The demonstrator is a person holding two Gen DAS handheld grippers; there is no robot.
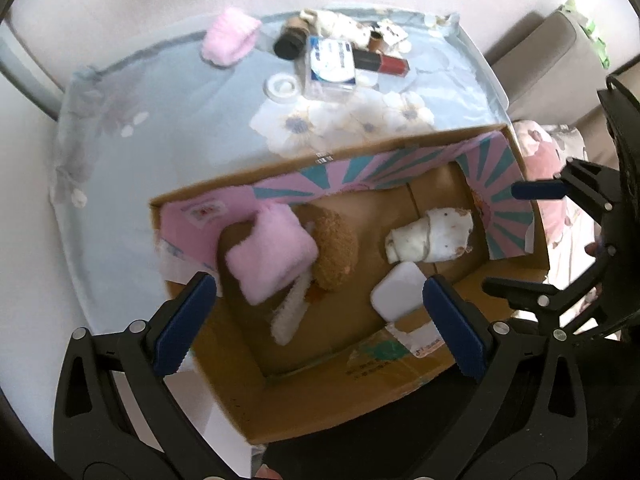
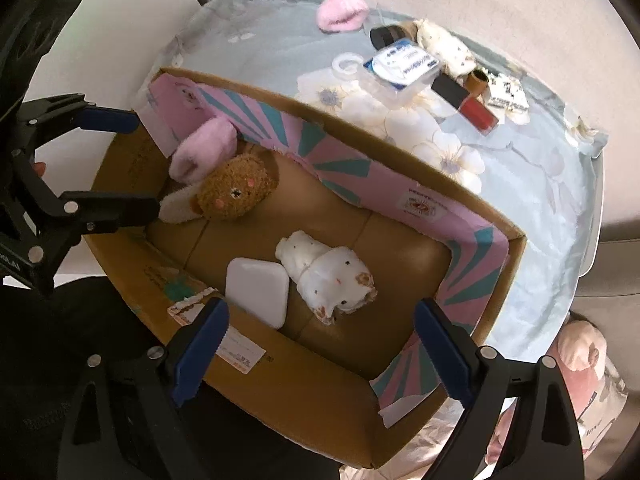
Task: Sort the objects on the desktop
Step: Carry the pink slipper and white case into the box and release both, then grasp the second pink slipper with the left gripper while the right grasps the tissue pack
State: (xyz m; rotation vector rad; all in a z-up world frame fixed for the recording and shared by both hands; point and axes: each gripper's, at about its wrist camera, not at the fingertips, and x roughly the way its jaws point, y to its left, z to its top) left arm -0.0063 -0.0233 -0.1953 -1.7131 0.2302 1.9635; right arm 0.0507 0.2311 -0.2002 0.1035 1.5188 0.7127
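An open cardboard box (image 1: 304,404) (image 2: 304,396) stands on the table's near side. Inside lie a pink fluffy sock (image 1: 272,256) (image 2: 204,148), a brown plush toy (image 1: 332,248) (image 2: 236,192), a white patterned sock roll (image 1: 432,236) (image 2: 328,276) and a white rounded case (image 1: 396,290) (image 2: 258,286). My left gripper (image 1: 316,324) (image 2: 140,164) is open and empty above the box's near-left part. My right gripper (image 2: 320,352) (image 1: 516,240) is open and empty above the box's right end.
At the far side of the pale blue flowered tablecloth (image 1: 160,128) lie another pink sock (image 1: 230,38) (image 2: 342,10), a dark jar (image 1: 290,42), a blue-and-white clear box (image 1: 332,66) (image 2: 404,62), a red-and-black lip gloss (image 1: 382,62) (image 2: 468,100), a white lid (image 1: 282,88) and a patterned sock (image 2: 444,46).
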